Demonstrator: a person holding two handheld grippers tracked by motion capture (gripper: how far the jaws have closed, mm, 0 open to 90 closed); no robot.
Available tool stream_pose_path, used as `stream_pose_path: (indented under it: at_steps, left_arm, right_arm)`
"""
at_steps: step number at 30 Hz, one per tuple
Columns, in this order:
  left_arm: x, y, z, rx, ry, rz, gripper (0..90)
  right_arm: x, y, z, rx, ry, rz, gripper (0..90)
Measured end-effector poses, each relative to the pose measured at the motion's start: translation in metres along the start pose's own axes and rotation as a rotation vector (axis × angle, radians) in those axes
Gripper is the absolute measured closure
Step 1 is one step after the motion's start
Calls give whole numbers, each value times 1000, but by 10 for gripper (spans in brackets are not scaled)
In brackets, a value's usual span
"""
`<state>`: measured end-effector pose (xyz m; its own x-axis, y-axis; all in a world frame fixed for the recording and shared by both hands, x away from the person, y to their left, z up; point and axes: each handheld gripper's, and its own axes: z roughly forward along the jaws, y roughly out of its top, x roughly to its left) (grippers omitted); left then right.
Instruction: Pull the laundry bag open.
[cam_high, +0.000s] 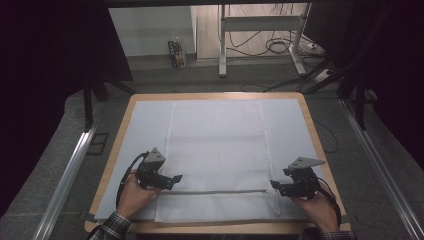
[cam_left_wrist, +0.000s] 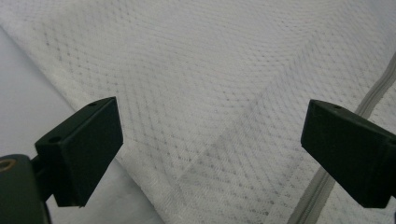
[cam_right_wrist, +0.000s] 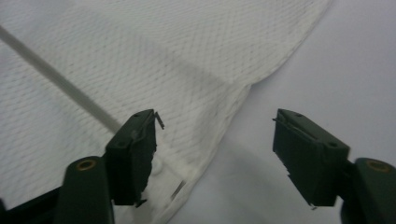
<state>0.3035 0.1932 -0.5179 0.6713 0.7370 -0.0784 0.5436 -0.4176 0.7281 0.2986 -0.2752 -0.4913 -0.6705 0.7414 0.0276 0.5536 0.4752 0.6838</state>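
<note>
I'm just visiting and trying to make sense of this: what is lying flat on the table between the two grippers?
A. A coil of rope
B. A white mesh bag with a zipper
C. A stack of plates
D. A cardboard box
B: a flat white mesh bag lies spread on the table, and its zipper runs between the two open grippers.

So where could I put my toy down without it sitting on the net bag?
Two bare strips of the pale cover flank the mesh bag, left and right. The near corners are crowded by the left gripper and right gripper.
</note>
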Motion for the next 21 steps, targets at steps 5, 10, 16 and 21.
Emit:
stream_pose_path:
  at_steps: [5, 10, 16, 21]
  left_arm:
    - [-3, 1, -2, -29, -16, 6, 64]
    - [-13, 4, 0, -40, -43, 22, 64]
    - [-35, 12, 6, -52, -121, 63, 72]
    - [-68, 24, 20, -51, -245, 114, 52]
  right_arm:
    - [8, -5, -10, 7, 43, 2, 466]
    - [19, -13, -9, 72, 69, -49, 595]
    - [25, -11, -11, 90, 83, -119, 857]
    - [28, -2, -18, 35, 67, -143, 871]
